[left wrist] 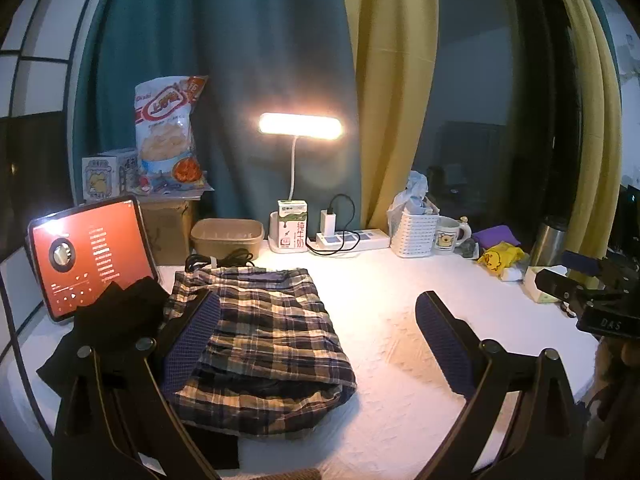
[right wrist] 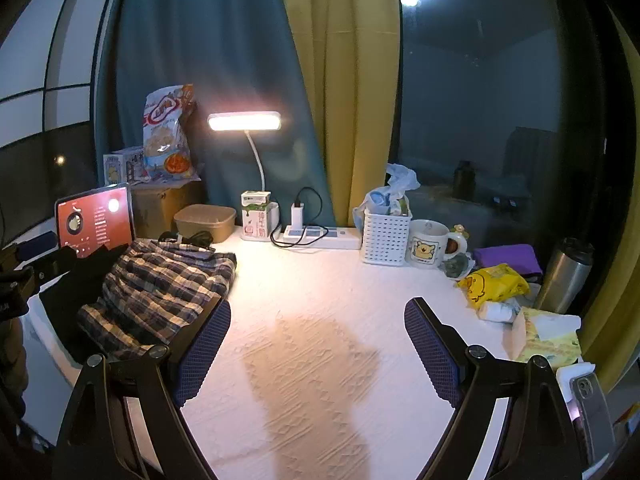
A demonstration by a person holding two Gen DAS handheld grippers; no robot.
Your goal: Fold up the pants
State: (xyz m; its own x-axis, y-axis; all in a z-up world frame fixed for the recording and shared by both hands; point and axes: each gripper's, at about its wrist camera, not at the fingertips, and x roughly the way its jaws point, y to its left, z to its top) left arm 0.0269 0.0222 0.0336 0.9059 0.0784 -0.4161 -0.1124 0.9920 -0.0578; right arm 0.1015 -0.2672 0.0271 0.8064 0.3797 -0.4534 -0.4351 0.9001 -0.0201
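Left of the lamp [left wrist: 300, 124], folded plaid pants [left wrist: 256, 332] run lengthwise under the released left gripper [left wrist: 316, 340]; right gripper [right wrist: 318, 344], released too, hangs farther off.

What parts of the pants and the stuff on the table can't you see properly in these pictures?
- Plaid pants: left wrist view, near-left side hidden behind the left gripper; inner folded layers hidden.
- Black cloth: same view, lower part behind the gripper.
- Tablet: right wrist view, text too small, bottom hidden by cloth.
- Phone: right wrist view, cut off by the edge.
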